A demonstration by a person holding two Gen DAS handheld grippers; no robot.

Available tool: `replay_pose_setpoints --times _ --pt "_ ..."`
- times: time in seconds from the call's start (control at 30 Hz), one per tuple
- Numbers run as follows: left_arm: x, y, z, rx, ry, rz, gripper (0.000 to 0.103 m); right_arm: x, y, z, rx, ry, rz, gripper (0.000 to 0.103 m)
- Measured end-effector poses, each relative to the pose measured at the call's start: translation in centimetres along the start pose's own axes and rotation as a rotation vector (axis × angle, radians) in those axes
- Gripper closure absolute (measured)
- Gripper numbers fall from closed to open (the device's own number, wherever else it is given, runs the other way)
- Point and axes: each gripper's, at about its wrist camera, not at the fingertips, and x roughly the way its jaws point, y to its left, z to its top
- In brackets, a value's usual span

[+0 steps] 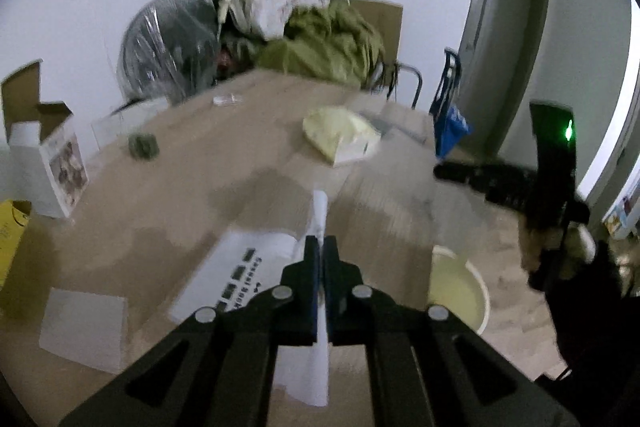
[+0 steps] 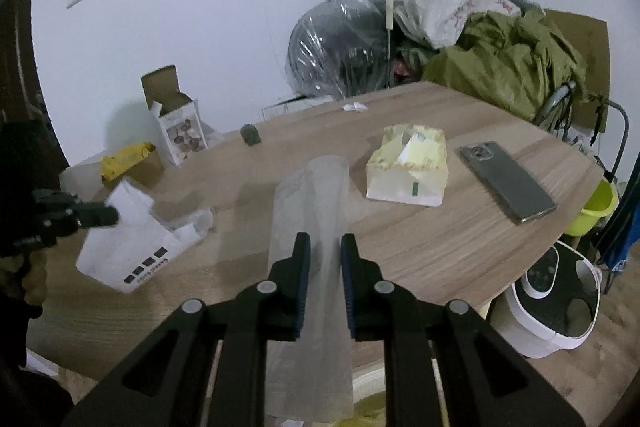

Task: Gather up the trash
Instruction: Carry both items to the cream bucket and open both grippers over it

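Note:
My left gripper (image 1: 321,241) is shut on a white paper package with black print (image 1: 248,267), lifted off the wooden table (image 1: 160,207); a thin white edge runs between the pads. In the right wrist view the same gripper (image 2: 110,215) pinches the package (image 2: 132,251) at its upper left corner. My right gripper (image 2: 325,239) is shut on a clear plastic sleeve (image 2: 316,203) that sticks up past the fingertips and hangs below them. The right gripper (image 1: 440,171) also shows blurred at the right of the left wrist view.
On the table (image 2: 440,247) lie a yellow tissue pack (image 2: 406,167), a phone (image 2: 506,181), a small green lump (image 2: 251,135) and a small white wrapper (image 2: 355,107). A pale bin (image 1: 460,287) stands by the table's edge. A green bucket (image 2: 592,207) and white appliance (image 2: 552,299) stand on the floor.

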Motion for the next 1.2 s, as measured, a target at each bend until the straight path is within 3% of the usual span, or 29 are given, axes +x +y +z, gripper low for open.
replay_pose_setpoints --times 0.23,0.5,0.9,1.2 --pt "-3.2 -1.1 2.0 -0.014 -0.095 0.018 0.101 -2.3 0.4 0.0 -0.009 -0.043 0.001 0.089" --pt "-5.0 -3.4 3.2 0.026 -0.143 0.0 0.101 -5.0 -0.1 -0.3 -0.003 -0.08 -0.02 0.089" --pt "-3.4 -9.3 4.4 0.116 -0.16 -0.145 0.101 -8.8 -3.4 -3.7 0.056 -0.071 -0.112 0.089" --pt "-0.6 -13.2 3.8 0.164 -0.121 -0.268 0.101 -11.0 -6.5 -7.9 0.123 -0.034 -0.191 0.089"
